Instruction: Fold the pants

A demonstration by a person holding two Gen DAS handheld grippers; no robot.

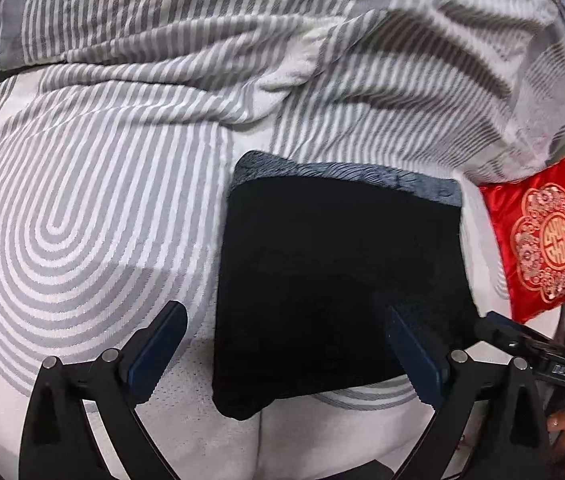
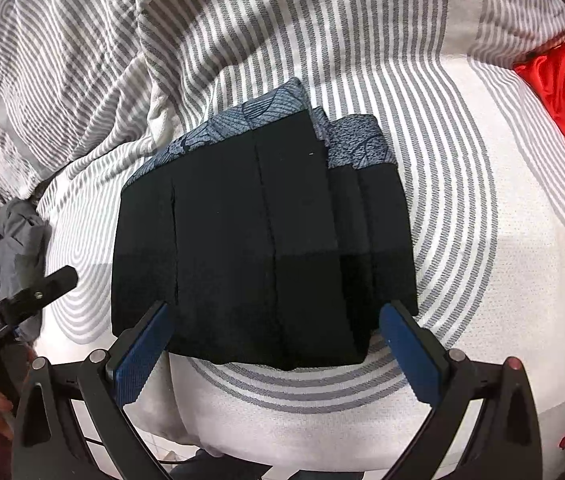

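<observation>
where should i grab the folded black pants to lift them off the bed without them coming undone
Grip the folded pants at the near edge, coming from the camera side, jaws closing down through the whole stack. The layers lie flat on the striped bedsheet, and that edge faces both open grippers, so pinching every layer there should keep the fold together.

pants (image 2: 266,240): matt black cloth | bedsheet (image 2: 462,280): woven striped cloth | cushion (image 1: 542,232): glossy red satin
</observation>
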